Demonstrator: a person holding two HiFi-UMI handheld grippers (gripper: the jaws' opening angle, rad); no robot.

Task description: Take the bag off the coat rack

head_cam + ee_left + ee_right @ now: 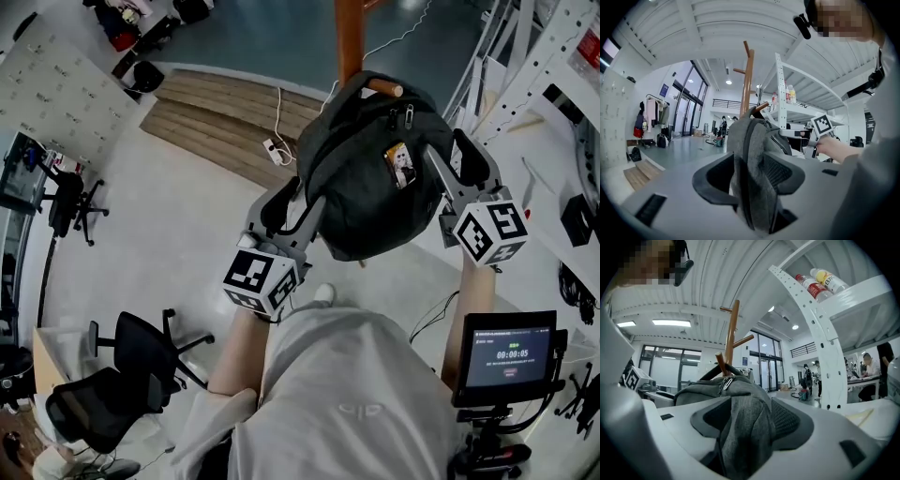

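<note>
A dark grey backpack (366, 178) hangs by its top loop on a peg (384, 89) of the wooden coat rack (349, 37). My left gripper (292, 202) is at the bag's left side and my right gripper (457, 161) at its right side. In the left gripper view, a fold of the bag (754, 154) runs between the open jaws of the left gripper (750, 176), with a gap beside the left pad. In the right gripper view, bag fabric (740, 423) lies between the wide-open jaws of the right gripper (750, 420). The rack post (731, 333) rises behind.
A white metal shelf unit (525, 56) stands close on the right, with bottles (820, 282) on it. A small screen on a stand (511, 356) is at the lower right. Office chairs (141, 352) stand at the lower left. A cable and power strip (274, 145) lie by the wooden platform (216, 112).
</note>
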